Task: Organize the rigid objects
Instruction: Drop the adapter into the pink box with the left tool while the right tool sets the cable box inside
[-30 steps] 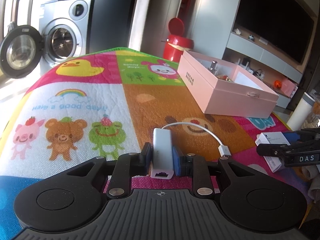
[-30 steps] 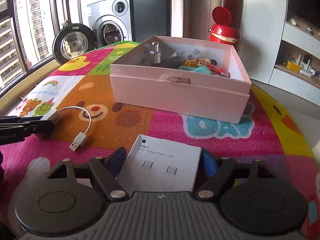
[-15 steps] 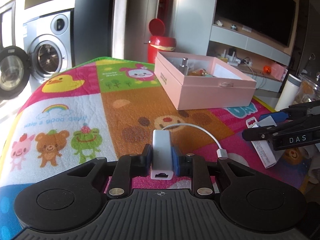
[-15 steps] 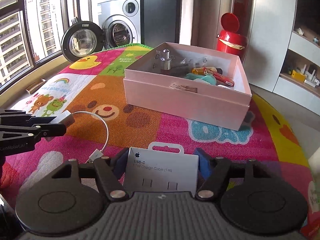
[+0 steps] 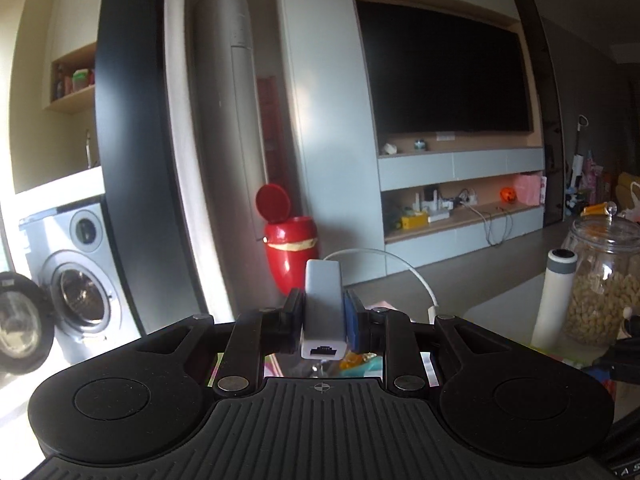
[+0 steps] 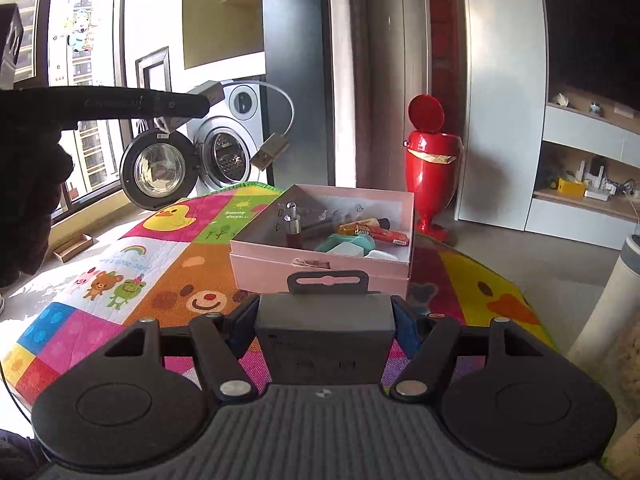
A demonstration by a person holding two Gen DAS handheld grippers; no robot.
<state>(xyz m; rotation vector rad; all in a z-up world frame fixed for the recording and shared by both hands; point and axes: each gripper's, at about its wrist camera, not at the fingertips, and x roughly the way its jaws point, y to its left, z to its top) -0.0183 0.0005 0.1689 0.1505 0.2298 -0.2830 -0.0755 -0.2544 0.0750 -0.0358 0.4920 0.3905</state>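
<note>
My left gripper (image 5: pixel 323 314) is shut on a small white adapter (image 5: pixel 322 296), held up in the air with its white cable (image 5: pixel 416 276) looping to the right. From the right wrist view the left gripper (image 6: pixel 188 104) hangs high at the left, the adapter's USB plug (image 6: pixel 270 151) dangling below it. My right gripper (image 6: pixel 326 320) is shut on a flat grey-white cable box (image 6: pixel 324 344) with a hang tab, raised above the colourful play mat (image 6: pixel 160 280). Just beyond stands the open pink box (image 6: pixel 320 270) with a small bottle, tubes and other items inside.
A red lidded bin (image 6: pixel 430 168) stands behind the pink box. A washing machine (image 6: pixel 236 100) with its door open is at the back left. To the right are a glass jar (image 5: pixel 600 276) and a white bottle (image 5: pixel 554 300). A TV wall unit (image 5: pixel 448 72) fills the background.
My left gripper has risen off the mat with the adapter, and its view now faces the room. My right gripper has lifted the cable box and come closer to the pink box.
</note>
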